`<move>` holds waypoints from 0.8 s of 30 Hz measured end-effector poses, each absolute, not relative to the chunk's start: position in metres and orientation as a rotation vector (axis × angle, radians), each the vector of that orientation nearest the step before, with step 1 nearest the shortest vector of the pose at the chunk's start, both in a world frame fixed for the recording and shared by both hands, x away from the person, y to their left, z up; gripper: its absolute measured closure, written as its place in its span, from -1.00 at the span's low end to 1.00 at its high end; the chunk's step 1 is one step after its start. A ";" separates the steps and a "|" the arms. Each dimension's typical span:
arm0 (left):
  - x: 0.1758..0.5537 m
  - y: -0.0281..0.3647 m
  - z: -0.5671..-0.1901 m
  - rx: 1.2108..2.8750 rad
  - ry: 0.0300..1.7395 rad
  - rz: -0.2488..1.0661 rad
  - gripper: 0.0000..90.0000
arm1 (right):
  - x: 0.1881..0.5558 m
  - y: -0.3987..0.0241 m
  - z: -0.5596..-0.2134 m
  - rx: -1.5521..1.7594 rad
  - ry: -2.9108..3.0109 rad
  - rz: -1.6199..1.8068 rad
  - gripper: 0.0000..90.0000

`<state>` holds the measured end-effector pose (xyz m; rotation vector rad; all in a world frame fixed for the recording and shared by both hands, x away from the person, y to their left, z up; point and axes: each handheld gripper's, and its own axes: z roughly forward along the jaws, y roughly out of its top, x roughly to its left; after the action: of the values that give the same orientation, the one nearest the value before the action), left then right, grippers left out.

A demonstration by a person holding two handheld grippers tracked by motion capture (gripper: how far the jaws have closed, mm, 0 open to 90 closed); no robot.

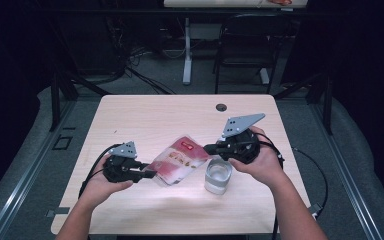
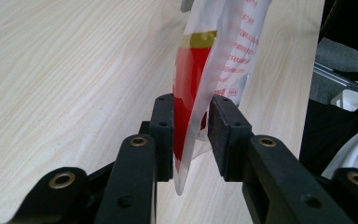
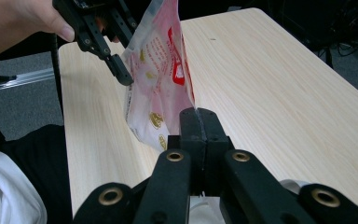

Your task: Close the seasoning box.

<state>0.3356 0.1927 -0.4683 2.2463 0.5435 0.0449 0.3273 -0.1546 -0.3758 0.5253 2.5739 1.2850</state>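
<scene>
Two claws share one red and white snack bag (image 1: 181, 161), held up off the worktop (image 1: 145, 112) near its middle, just left of a clear cup (image 1: 217, 176). My right claw (image 3: 198, 122) is clamped tight on the bag's upper edge. My left claw (image 2: 192, 128) has its jaws parted around the lower corner; the film lies against one pad with a gap at the other, so I count it as open. I judge the step to be opening or tipping the bag over the cup, so I would re-grip low with the left claw and pull gently. What the cup holds I cannot tell; the bag looks sealed.
</scene>
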 end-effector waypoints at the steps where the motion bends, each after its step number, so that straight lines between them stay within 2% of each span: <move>1: 0.336 0.193 -0.469 2.250 0.546 0.043 0.59 | 0.327 -0.154 -0.375 0.523 2.573 1.283 1.00; 24: 0.342 0.191 -0.509 2.291 0.632 0.002 0.50 | 0.328 -0.130 -0.394 0.485 2.616 1.195 1.00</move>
<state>0.3425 0.1912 -0.5086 2.2905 0.6322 0.0017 0.3280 -0.1299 -0.3940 0.4848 2.6164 1.1948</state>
